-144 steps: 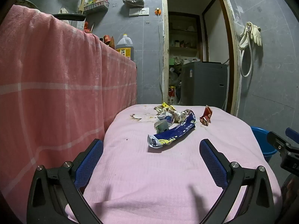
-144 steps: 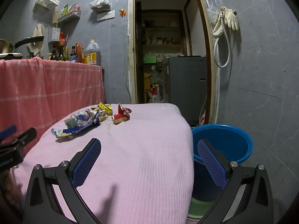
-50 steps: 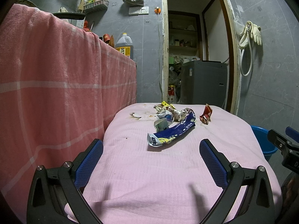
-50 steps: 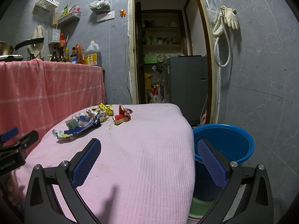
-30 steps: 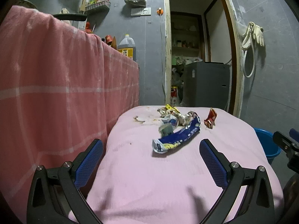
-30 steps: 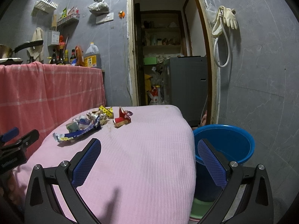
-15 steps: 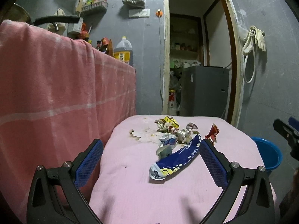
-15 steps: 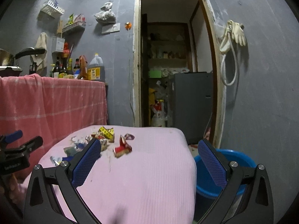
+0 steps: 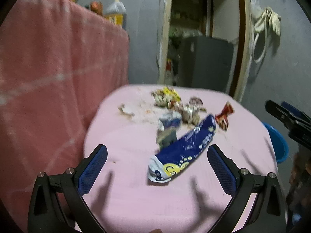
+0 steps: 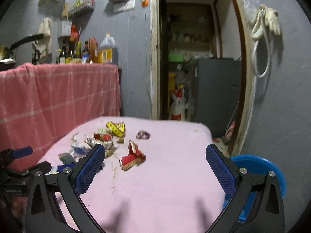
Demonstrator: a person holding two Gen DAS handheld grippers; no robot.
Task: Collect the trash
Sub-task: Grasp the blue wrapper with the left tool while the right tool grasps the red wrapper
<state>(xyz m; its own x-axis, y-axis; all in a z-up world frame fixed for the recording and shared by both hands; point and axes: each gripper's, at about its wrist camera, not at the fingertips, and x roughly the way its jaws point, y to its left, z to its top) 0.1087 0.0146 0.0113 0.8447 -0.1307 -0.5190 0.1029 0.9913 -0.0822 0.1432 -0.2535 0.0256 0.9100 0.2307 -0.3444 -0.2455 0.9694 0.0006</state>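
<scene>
Trash lies on a table under a pink cloth. A long blue snack wrapper lies just ahead of my left gripper, which is open and empty above the cloth. Behind it is a heap of crumpled wrappers and a red torn packet. In the right wrist view the red packet lies between and ahead of my right gripper, open and empty. A yellow wrapper and a purple scrap lie farther back.
A blue bucket stands on the floor at the table's right side, also in the left wrist view. A counter draped in pink checked cloth stands to the left, with bottles on top. A doorway opens behind.
Both grippers rose and tilted down over the table, closing on the trash. The left one now looks down on the blue wrapper; the right one on the red packet. Jaws stayed open.
</scene>
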